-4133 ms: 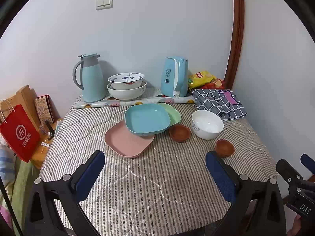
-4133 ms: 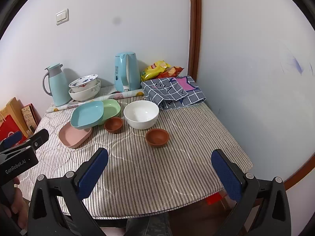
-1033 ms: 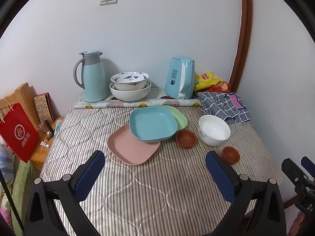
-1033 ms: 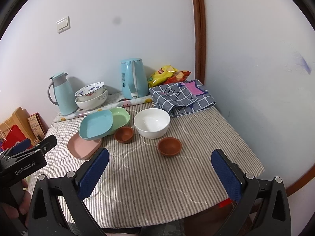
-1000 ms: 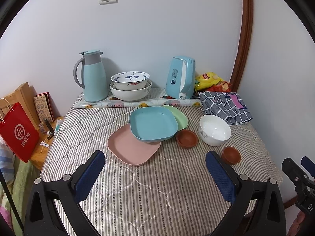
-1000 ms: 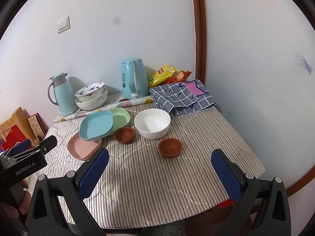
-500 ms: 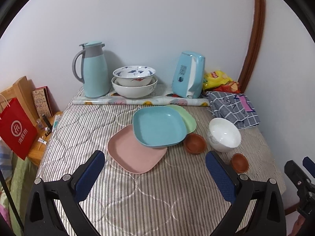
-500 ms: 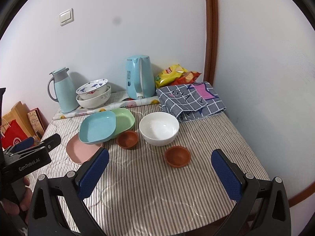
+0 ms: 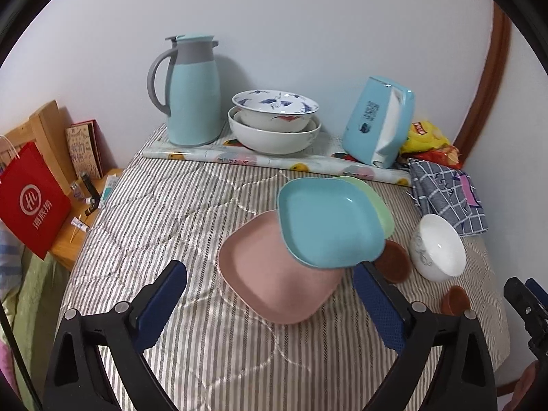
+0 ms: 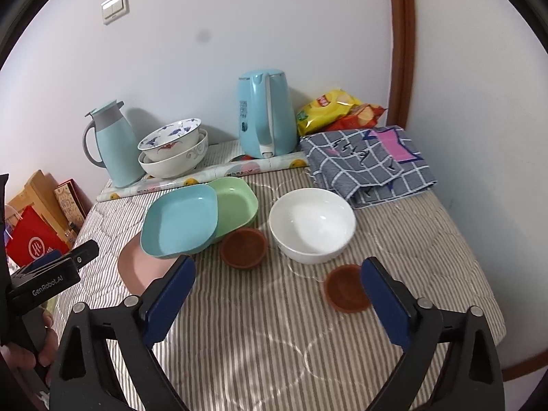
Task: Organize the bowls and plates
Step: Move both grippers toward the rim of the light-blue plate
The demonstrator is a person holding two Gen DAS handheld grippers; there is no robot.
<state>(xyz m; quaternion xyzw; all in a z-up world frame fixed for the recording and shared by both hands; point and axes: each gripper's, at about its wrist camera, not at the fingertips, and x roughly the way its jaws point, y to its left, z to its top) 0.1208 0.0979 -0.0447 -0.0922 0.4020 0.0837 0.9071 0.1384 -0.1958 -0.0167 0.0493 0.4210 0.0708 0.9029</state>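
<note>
Both claws hang wide open and empty over a striped, quilted bench (image 10: 260,335) where the sorting of plates and bowls has yet to begin. The left claw (image 9: 270,303) faces a loose pile of three square plates at the bench's centre: a blue plate (image 9: 328,222) rests tilted across a pink plate (image 9: 274,281) toward 7 o'clock and a green plate (image 9: 376,202) toward 1 o'clock. The right claw (image 10: 277,294) points at a white bowl (image 10: 311,224), with one small brown bowl (image 10: 244,247) just beside it at 9 o'clock, touching the plate pile, and a second brown bowl (image 10: 344,293) near the claw's right finger at 5 o'clock. Two larger bowls (image 9: 274,126) already sit nested at the back, at 12 o'clock, between a jug (image 9: 191,96) and a kettle (image 10: 267,116).

The risks look plain. The blue plate, perched unevenly, could slide off and knock the near brown bowl if a finger nudges its raised edge. The smooth rim of the white bowl may slip from a shallow pinch, and the soft quilting could tip anything set down off-level.
</note>
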